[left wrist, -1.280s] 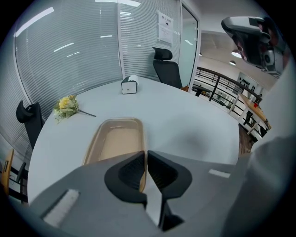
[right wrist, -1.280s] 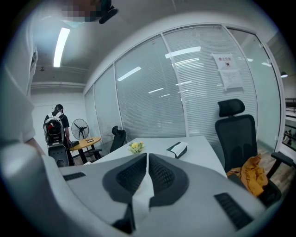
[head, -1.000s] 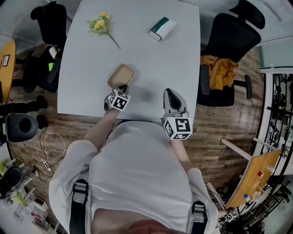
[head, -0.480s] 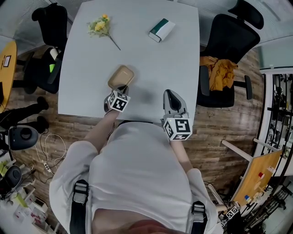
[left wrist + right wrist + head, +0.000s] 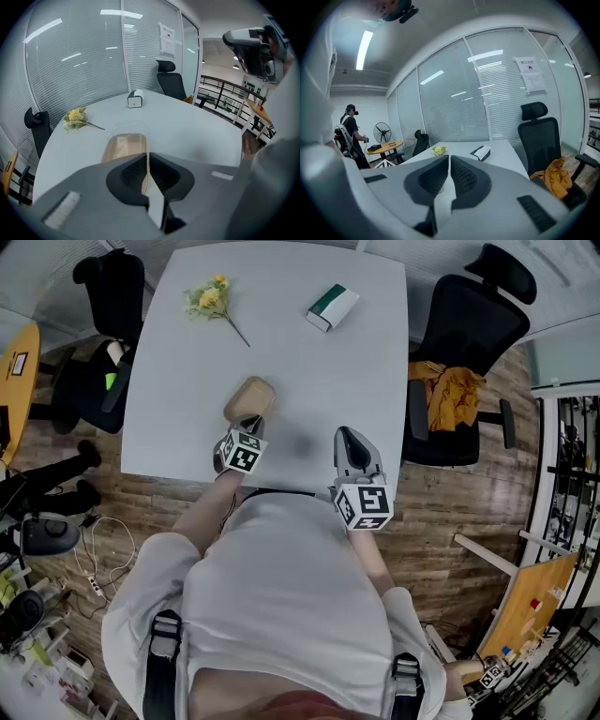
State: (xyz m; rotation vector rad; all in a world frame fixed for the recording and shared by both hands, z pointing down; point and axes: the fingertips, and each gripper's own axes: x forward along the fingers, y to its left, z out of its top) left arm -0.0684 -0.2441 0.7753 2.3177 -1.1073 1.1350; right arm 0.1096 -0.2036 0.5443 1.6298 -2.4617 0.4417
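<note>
My left gripper (image 5: 147, 158) has its jaws shut with nothing between them. It hovers at the near edge of the white table (image 5: 309, 371), just short of a shallow tan tray (image 5: 123, 144), which also shows as tray (image 5: 249, 399) in the head view. The left gripper (image 5: 249, 426) sits left of the right gripper (image 5: 348, 437). My right gripper (image 5: 449, 161) is also shut and empty, held level and aimed across the table. A yellow flower sprig (image 5: 211, 301) and a green-and-white tissue box (image 5: 332, 307) lie at the far end.
Black office chairs stand at the right (image 5: 469, 343) and the far left (image 5: 108, 296); orange cloth (image 5: 450, 385) lies on the right one. Glass walls with blinds (image 5: 79, 56) ring the room. A person (image 5: 350, 136) stands by a fan (image 5: 382, 132) and a round table.
The left gripper has lifted and tipped up slightly, so the tray looks smaller and lower in its view. The right gripper has barely moved. The person in the background has shifted.
</note>
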